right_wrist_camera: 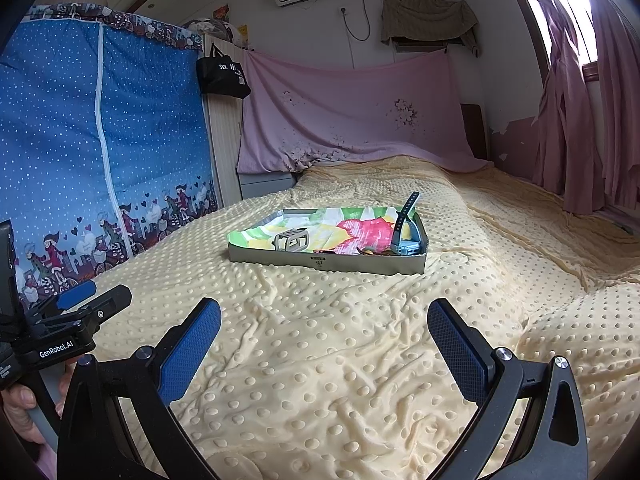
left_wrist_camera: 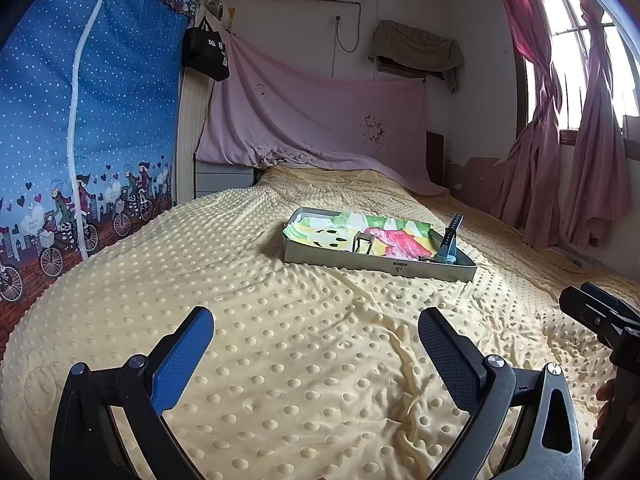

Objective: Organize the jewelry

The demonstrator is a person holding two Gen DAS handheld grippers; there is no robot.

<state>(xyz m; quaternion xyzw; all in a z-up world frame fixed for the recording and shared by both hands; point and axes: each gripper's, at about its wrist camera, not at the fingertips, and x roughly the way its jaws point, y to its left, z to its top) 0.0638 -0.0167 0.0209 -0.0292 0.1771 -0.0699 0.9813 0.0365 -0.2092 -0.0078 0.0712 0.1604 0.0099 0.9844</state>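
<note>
Right wrist view: right tool (right_wrist_camera: 324,344) hovers over the bed (right_wrist_camera: 340,380), fingers wide apart, empty. Left tool (left_wrist_camera: 316,354), marked "GenRobot.AI", likewise spread and empty. Farther off, a grey tray (right_wrist_camera: 328,262) holds a metal watch band (right_wrist_camera: 291,240) and blue watch (right_wrist_camera: 404,236); its small label is unreadable.

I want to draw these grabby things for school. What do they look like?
Each gripper is a black frame with round silver bolts and two flat fingers faced with bumpy blue pads. That goes for the left gripper and the right gripper. The left one has white "GenRobot.AI" lettering on its side. No cables or sleeves show.
</note>
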